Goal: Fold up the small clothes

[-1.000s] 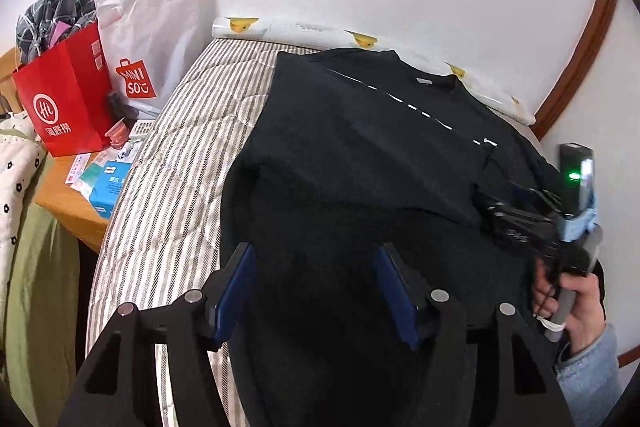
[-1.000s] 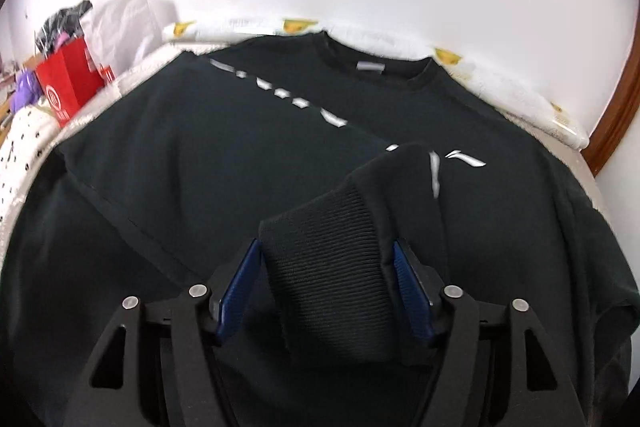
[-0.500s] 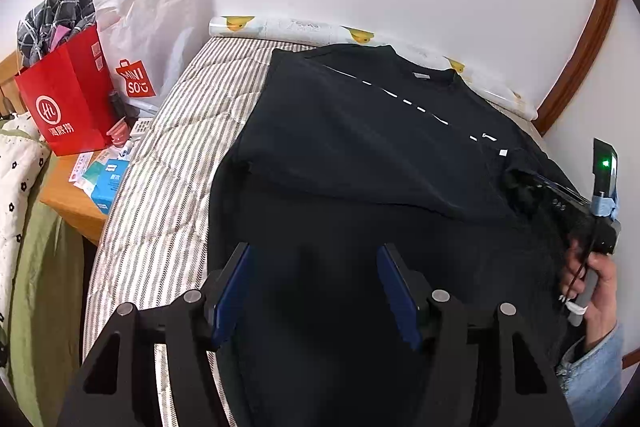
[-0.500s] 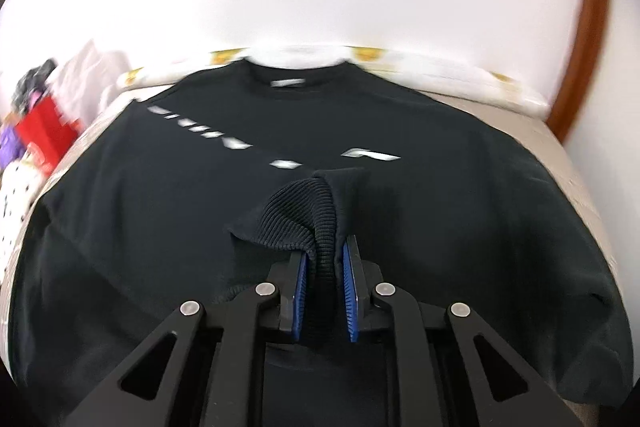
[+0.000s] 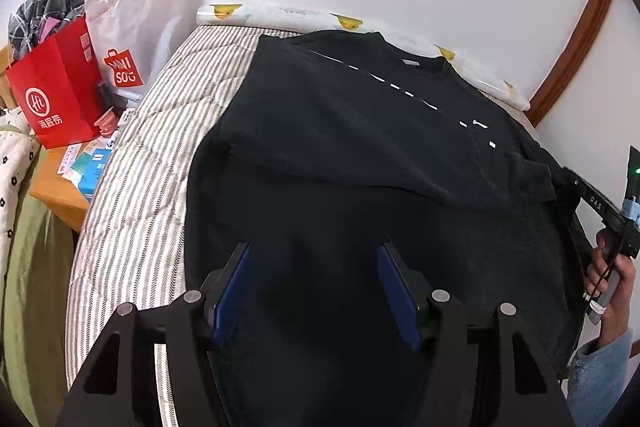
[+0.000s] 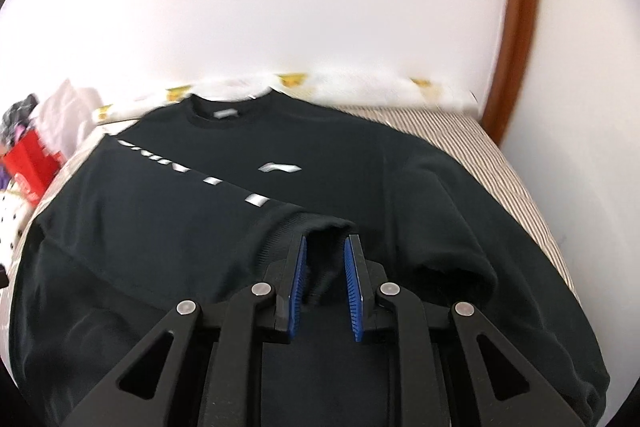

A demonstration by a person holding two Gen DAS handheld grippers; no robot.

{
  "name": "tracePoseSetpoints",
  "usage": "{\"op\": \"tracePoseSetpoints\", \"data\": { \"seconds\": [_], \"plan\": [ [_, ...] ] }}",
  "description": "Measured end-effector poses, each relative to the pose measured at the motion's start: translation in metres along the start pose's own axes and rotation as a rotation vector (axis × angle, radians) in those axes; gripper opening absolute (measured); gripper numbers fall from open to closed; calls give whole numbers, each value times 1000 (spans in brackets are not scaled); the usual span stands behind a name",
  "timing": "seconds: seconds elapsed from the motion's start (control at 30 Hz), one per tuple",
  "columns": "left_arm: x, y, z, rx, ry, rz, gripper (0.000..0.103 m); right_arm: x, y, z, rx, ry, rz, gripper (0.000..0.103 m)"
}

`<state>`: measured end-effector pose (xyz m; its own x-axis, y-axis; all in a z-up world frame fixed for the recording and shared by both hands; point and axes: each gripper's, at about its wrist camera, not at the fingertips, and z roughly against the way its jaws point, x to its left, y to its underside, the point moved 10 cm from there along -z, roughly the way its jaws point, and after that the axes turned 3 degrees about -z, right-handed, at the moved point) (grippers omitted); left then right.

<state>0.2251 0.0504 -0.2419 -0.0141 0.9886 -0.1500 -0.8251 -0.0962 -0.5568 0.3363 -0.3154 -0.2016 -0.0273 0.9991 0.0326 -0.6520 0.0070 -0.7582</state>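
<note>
A black sweatshirt [image 5: 360, 155] with white chest print lies flat on the striped bed; it also shows in the right wrist view [image 6: 200, 195]. Its left sleeve is folded across the chest. My left gripper [image 5: 314, 263] is open and empty, hovering over the lower body of the sweatshirt. My right gripper [image 6: 326, 251] has its jaws slightly apart around the ribbed sleeve cuff [image 6: 320, 227], which lies on the chest. In the left wrist view the right gripper [image 5: 564, 183] sits at the garment's right edge, held by a hand.
The striped mattress [image 5: 152, 155] is bare at the left. A red paper bag [image 5: 52, 95] and a white bag [image 5: 132, 27] stand on a wooden bedside table [image 5: 52, 187] with small boxes. A white wall and brown trim [image 5: 572, 47] border the bed.
My right gripper carried the cuff rightward across the chest, shut on it half a second ago, and its jaws have now parted slightly. The left gripper stayed open, nearly still.
</note>
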Motion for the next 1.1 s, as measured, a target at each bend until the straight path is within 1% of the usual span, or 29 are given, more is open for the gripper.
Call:
{"op": "tracePoseSetpoints", "data": {
  "seconds": [0.07,0.17,0.23,0.27,0.33,0.43,0.47,0.57,0.67,0.7,0.77,0.83,0.87,0.93,1.0,1.03,1.1],
  "plan": [
    [-3,1,0,4,-3,-12,61,18,-2,-3,-8,-37,31,19],
    [-5,2,1,5,-7,-23,61,41,-4,-13,-22,-48,93,19],
    [-4,2,1,8,-13,-25,61,57,-1,-29,8,-98,112,19],
    [-3,1,1,6,-16,-23,61,59,2,-36,27,-95,114,19],
    [0,0,2,2,-18,-15,61,56,8,-52,63,-69,112,19],
    [8,-6,4,-16,-20,-1,61,31,24,-77,153,24,67,17],
    [10,-8,5,-22,-19,3,61,24,28,-80,167,27,47,17],
    [16,-14,0,-24,-29,15,64,15,32,-81,171,-19,-10,19],
    [15,-18,-6,-18,-38,15,64,15,33,-75,181,2,7,22],
    [12,-19,-7,-17,-31,13,64,14,32,-68,175,17,15,24],
    [6,-21,-8,-18,-20,-3,64,8,29,-48,143,11,4,29],
    [-2,-24,-10,-20,-10,-19,65,-5,29,-28,109,3,-20,39],
    [-7,-25,-11,-21,-3,-27,65,-17,29,-15,88,17,-33,41],
    [-15,-29,-13,-27,9,-39,71,-43,33,5,55,59,-53,54],
    [-25,-33,-14,-34,16,-52,72,-80,41,25,36,130,-67,61],
    [-29,-33,-14,-34,21,-57,72,-104,49,35,34,187,-72,61],
    [-41,-35,-15,-37,36,-70,72,-141,64,49,46,263,-95,61]
  ]
}}
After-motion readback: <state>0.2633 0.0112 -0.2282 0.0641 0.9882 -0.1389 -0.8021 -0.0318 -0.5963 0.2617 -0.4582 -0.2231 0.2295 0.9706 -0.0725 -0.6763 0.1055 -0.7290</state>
